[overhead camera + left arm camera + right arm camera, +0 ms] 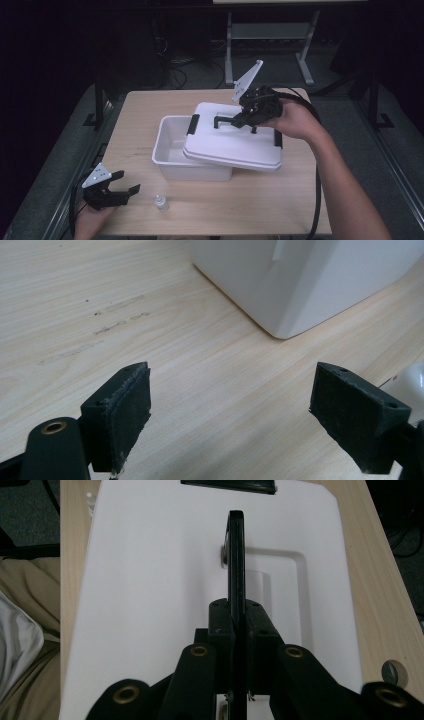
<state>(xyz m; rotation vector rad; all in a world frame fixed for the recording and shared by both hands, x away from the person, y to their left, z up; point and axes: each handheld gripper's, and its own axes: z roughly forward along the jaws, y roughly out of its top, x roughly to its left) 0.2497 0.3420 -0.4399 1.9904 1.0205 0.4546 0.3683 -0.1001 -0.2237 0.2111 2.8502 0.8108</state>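
On the table (280, 200), a pale wooden top, the largest thing is the white plastic bin (172, 150), sitting near the middle with its left part uncovered. Over its right part lies the lid (235, 142), a broad white sheet of moulded plastic with black latches at its ends, resting askew and overhanging the bin's right and near sides.

Such a lid looks light and fairly stiff, though its smooth face gives fingers little to bite on; the sensible hold is the black handle (236, 550) standing upright in the recess at its centre. That is where the right gripper (239, 120) has it: the fingers are clamped on the thin handle, one pad on each flat side. A grip at the centre should keep the lid balanced, but a narrow handle lets the wide sheet swing or tip, so it needs a steady wrist.

Down at the near left corner the left gripper (123, 192) hovers over bare table, its fingers (120, 412) spread wide with nothing between them.

Smallest is a small bottle (160, 202), apparently clear with a white cap, standing just beyond those fingers, in front of the bin.
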